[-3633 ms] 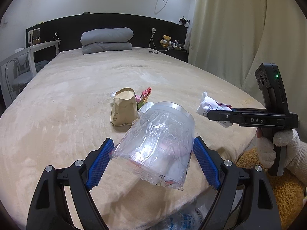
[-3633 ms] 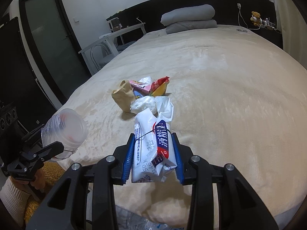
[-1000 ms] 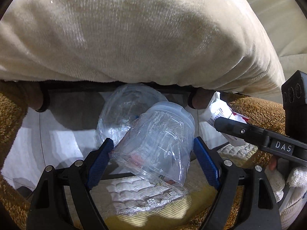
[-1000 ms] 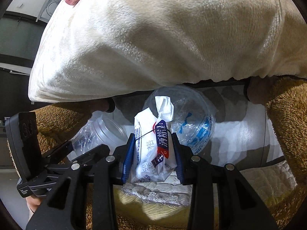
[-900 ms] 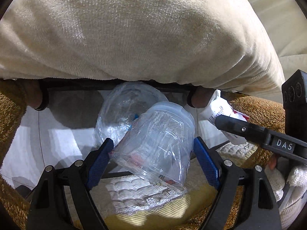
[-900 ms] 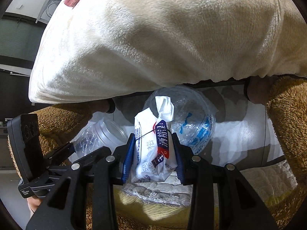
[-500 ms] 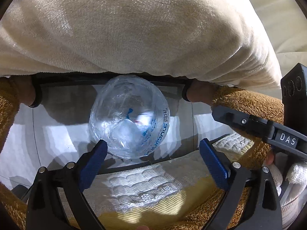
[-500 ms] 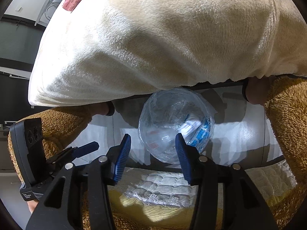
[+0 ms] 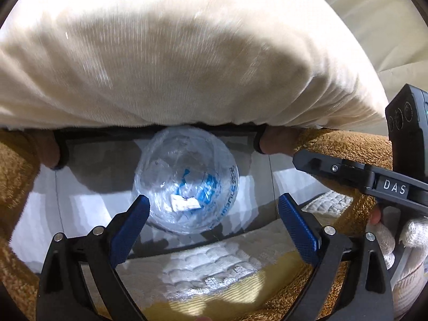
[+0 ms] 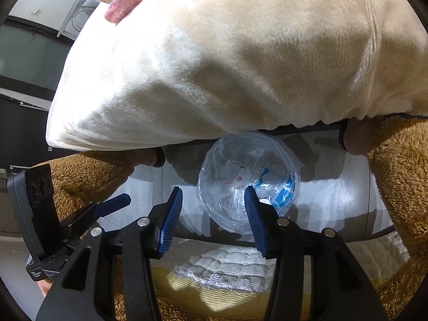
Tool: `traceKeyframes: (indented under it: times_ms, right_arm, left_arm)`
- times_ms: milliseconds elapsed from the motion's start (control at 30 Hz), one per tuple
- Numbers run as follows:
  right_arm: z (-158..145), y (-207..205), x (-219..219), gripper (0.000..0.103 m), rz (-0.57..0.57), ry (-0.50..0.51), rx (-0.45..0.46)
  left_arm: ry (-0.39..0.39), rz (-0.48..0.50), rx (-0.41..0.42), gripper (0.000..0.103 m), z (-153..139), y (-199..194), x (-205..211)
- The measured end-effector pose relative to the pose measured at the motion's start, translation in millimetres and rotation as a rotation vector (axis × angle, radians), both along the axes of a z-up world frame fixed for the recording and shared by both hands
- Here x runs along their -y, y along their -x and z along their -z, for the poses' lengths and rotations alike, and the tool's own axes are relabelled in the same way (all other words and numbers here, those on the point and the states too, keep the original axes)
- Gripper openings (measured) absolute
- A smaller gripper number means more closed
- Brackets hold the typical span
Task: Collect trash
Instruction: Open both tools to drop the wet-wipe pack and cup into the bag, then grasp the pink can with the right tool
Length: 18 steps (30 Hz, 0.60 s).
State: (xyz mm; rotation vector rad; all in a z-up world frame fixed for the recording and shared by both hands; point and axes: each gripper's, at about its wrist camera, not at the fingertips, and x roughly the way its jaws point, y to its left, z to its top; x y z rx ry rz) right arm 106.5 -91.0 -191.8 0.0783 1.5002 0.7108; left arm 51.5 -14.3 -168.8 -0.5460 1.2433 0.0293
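A round bin lined with a clear plastic bag (image 9: pixel 187 182) (image 10: pixel 248 182) stands on the floor just under the bed's edge. Crumpled clear plastic and a white wrapper (image 9: pixel 184 203) lie inside it. My left gripper (image 9: pixel 214 222) hangs above the bin, wide open, nothing between its blue pads. My right gripper (image 10: pixel 214 216) is also over the bin, open and empty. In the left wrist view the right gripper (image 9: pixel 355 174) juts in from the right. In the right wrist view the left gripper (image 10: pixel 88 214) shows at lower left.
The cream blanket of the bed (image 9: pixel 174 53) (image 10: pixel 240 53) overhangs the bin from above. Brown fluffy sleeves or legs (image 10: pixel 401 182) flank the bin on both sides. More trash, a pink packet (image 10: pixel 125 2) and a paper bag, lies on the bed at top left.
The left gripper opened and the clear plastic cup dropped into the bin. The right gripper opened and let the white wrapper fall in as well. Both hands stayed over the bin.
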Motion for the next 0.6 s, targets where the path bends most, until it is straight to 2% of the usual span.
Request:
traceKeyframes:
  times_ms: [167, 367, 600]
  right_arm:
    - [-22, 8, 0, 0.049, -0.032, -0.045, 0.106]
    - [-57, 13, 5, 0.049, -0.052, -0.148, 0.244]
    - [-99, 10, 0, 0.049, -0.085, -0.196, 0.429]
  left_arm:
    - [-0.051, 0.015, 0.109, 0.094, -25, 8, 1]
    - [-0.133, 0.041, 0.268, 0.094, -60, 17, 3]
    - [-0.164, 0.025, 0.375, 0.094, -88, 15, -9]
